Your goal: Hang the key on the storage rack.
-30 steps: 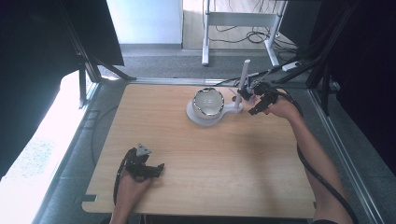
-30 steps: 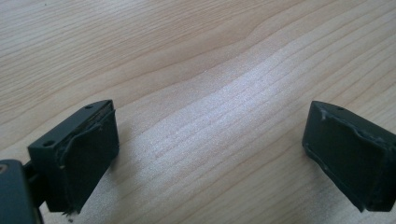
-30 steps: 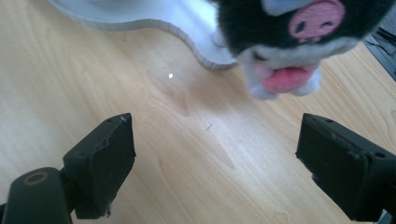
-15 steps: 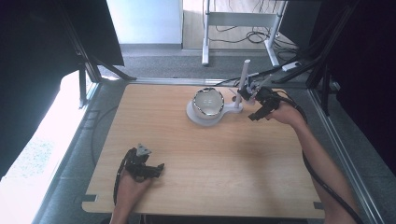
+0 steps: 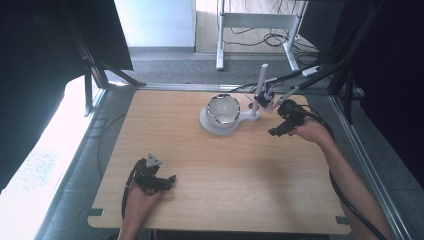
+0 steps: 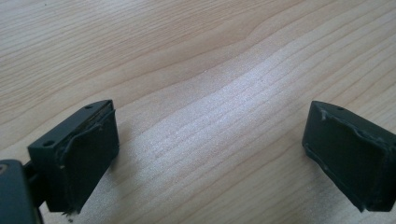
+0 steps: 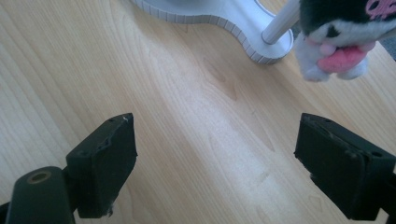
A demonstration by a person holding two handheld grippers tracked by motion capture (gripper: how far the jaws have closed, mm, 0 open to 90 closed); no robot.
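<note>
A white stand with a flat round base and an upright white post stands at the far middle of the wooden table. On its base sits a shiny round bowl. A small black, white and pink plush toy hangs at the post. My right gripper is just right of the stand, open, with nothing between its jaws. In the right gripper view the plush toy is at the upper right, beyond the open right gripper. My left gripper rests open on the near left, over bare wood.
The table is bare wood around the stand, with a notched front edge. Black cables trail from both grippers. Beyond the far edge are a grey floor, a white frame and dark curtains.
My right gripper has drawn back from the post and plush toy, toward the near right. The toy stays at the post. The left gripper has not moved.
</note>
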